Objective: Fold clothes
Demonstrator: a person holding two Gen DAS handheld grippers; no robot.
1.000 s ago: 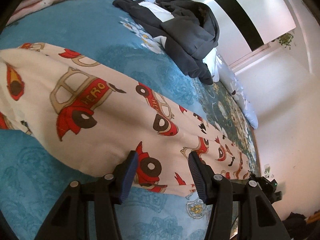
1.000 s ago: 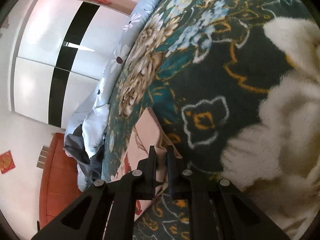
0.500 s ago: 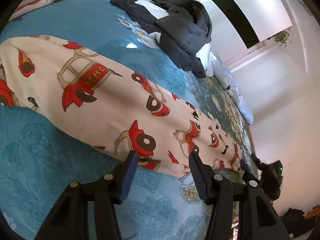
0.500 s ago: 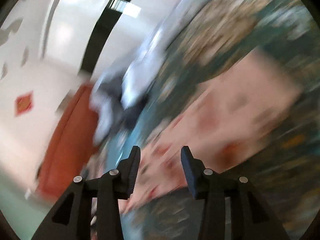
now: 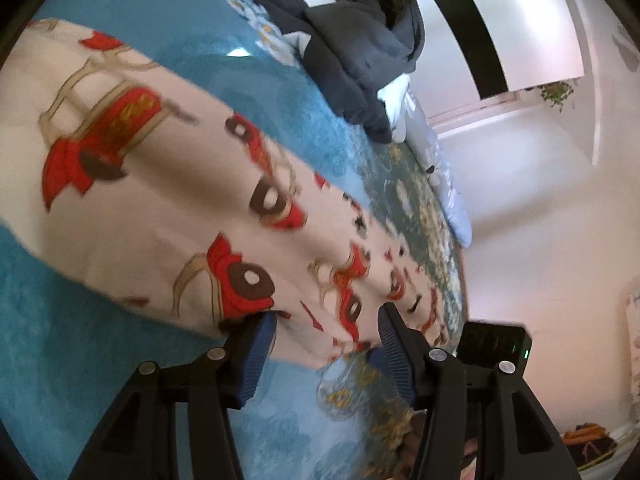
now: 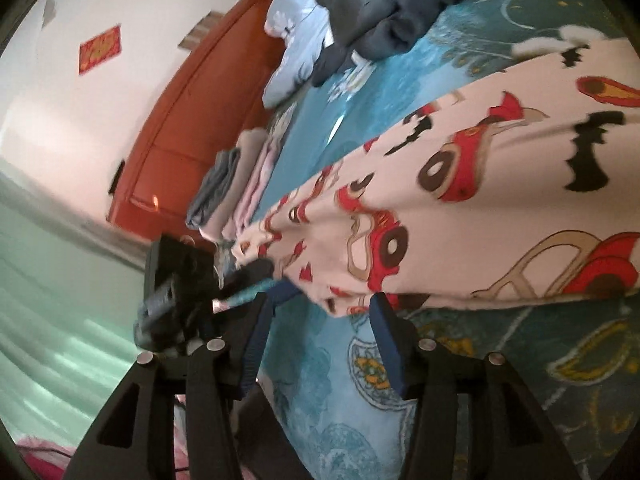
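Cream car-print soft cotton garment (image 5: 168,208) spread long on bed, light, limp; near hem between left claw (image 5: 326,334) and right claw (image 6: 320,316), both wide open, empty. Best grip: hem corners.

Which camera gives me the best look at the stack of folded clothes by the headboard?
The right wrist view. It shows the stack of folded clothes in full, grey piece and pink ones beside the orange headboard, past the car-print garment. The left wrist view does not show the stack at all.
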